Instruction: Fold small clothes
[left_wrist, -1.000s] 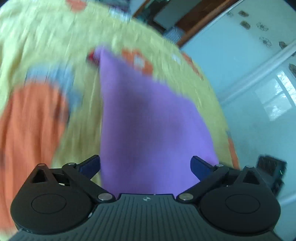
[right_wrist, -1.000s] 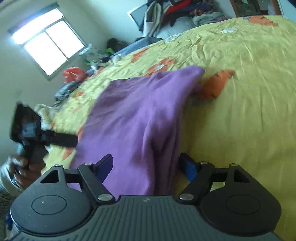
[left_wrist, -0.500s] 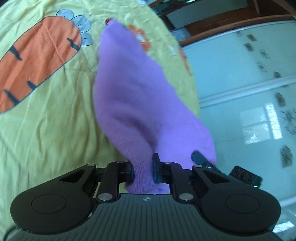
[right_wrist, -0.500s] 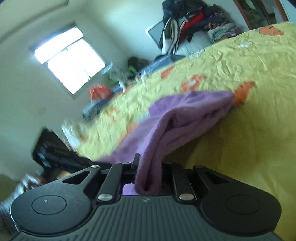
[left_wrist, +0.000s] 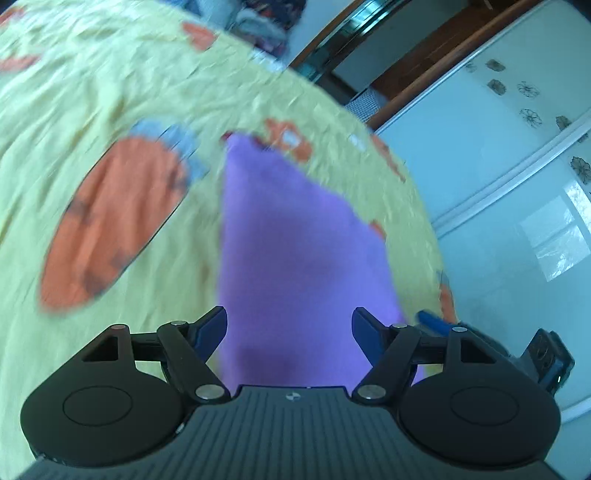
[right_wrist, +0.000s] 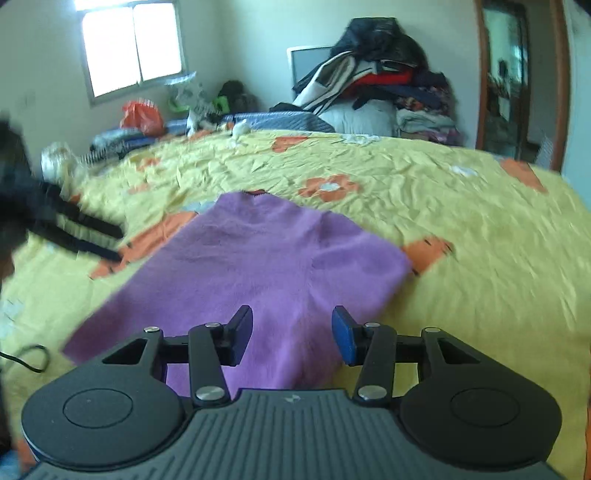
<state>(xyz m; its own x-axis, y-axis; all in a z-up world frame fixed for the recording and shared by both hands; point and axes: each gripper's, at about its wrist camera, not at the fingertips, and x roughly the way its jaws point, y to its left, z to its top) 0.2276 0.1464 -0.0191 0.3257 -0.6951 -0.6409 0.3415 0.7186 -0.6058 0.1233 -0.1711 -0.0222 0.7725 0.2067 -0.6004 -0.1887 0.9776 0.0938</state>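
Both tongs, the left gripper (left_wrist: 289, 322) and the right gripper (right_wrist: 291, 334), are wide open and hold nothing. The purple cloth (right_wrist: 258, 273) lies flat on the yellow bed cover (right_wrist: 461, 229), near its front edge. The left view is blurry, and the cloth's near end is hidden behind the tongs.

A plain purple fuzzy knit garment (right_wrist: 258, 266) lies on a yellow crumpled bedsheet (right_wrist: 461, 229) printed with orange carrots topped in pale blue (left_wrist: 114, 221) and orange flowers with white centres (right_wrist: 328, 187); both black grippers carry blue pads (right_wrist: 341, 338)
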